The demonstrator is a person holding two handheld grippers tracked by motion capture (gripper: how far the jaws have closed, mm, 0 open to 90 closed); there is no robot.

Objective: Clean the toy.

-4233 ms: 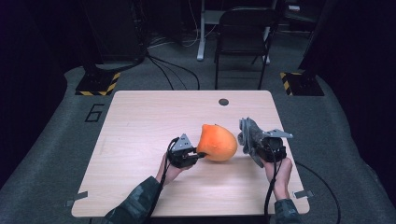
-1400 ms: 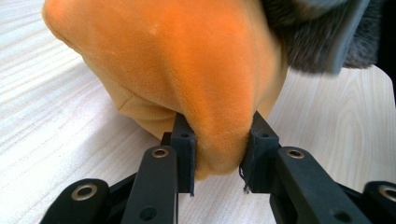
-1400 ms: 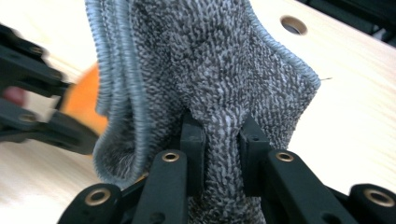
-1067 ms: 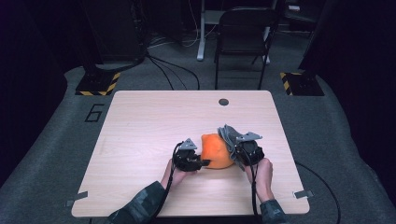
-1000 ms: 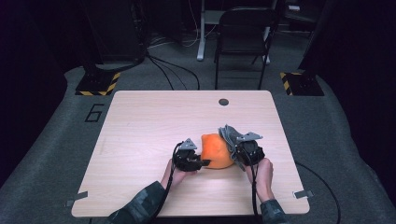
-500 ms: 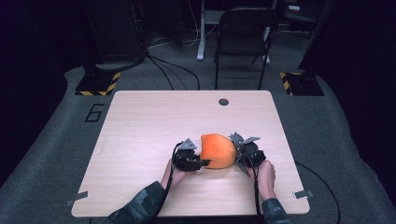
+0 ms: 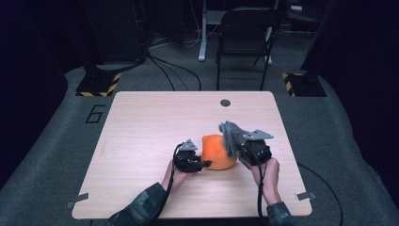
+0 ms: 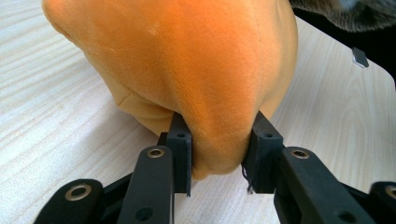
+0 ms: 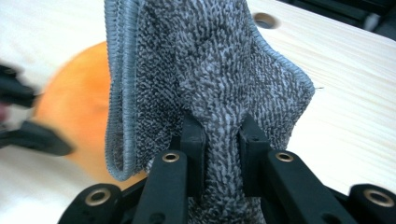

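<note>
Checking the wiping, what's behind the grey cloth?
Behind the grey cloth sits the orange plush, its covered side hidden; bare table lies beyond.

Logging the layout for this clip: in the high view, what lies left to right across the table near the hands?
Left tool → orange plush → grey cloth → right tool, which pinches the cloth.
</note>
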